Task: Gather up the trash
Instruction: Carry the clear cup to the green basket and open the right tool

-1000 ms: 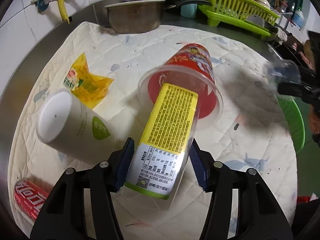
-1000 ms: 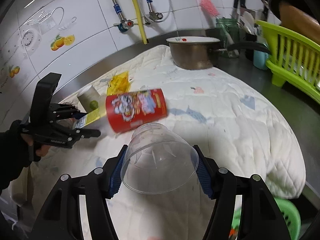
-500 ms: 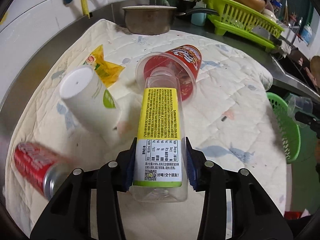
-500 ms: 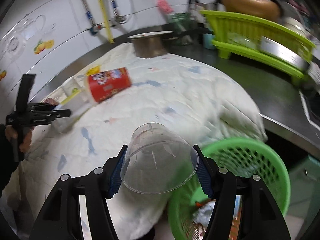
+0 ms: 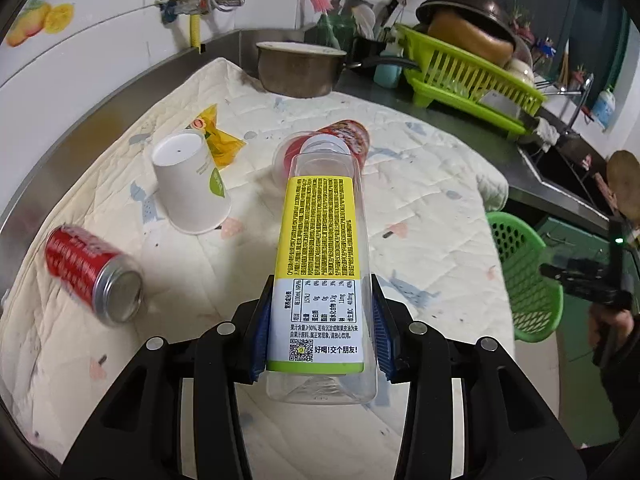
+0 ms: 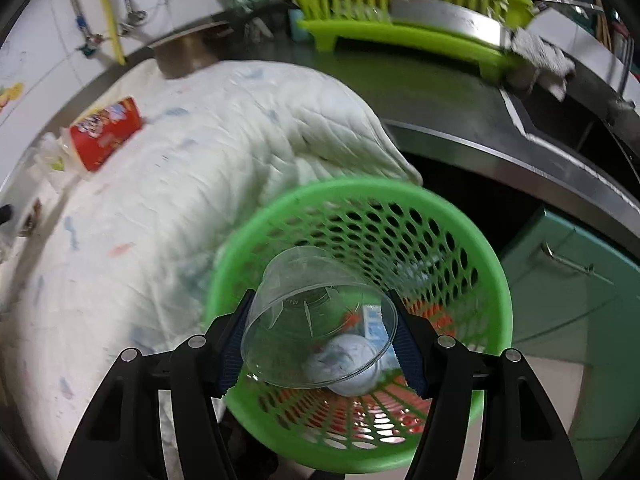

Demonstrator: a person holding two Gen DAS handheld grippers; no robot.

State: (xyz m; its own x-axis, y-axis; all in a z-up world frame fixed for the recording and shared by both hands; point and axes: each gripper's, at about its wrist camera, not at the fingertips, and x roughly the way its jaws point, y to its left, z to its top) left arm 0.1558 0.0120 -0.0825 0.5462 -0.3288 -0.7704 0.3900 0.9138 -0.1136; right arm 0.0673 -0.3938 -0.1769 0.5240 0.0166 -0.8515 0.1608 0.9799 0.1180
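Note:
My left gripper (image 5: 320,328) is shut on a clear plastic bottle (image 5: 320,248) with a yellow and white label, held above the quilted cloth (image 5: 420,208). On the cloth lie a red soda can (image 5: 88,276), an upturned white paper cup (image 5: 192,184), a yellow wrapper (image 5: 218,136) and a red snack cup (image 5: 344,136). My right gripper (image 6: 320,344) is shut on a clear plastic cup (image 6: 316,316), hanging over the green mesh basket (image 6: 492,272), which holds some trash. The right gripper (image 5: 588,284) and a hand also show beside the basket (image 5: 524,280) in the left wrist view.
A metal pot (image 5: 298,68) stands at the back of the cloth. A green dish rack (image 5: 468,76) with a pan sits on the steel counter (image 6: 460,92). A teal cabinet (image 6: 580,280) is beside the basket. Pipes run down the tiled wall (image 5: 120,0).
My left gripper closed on the bottle and lifted it off the cloth, drawing back. My right gripper carried the clear cup from over the cloth to above the green basket.

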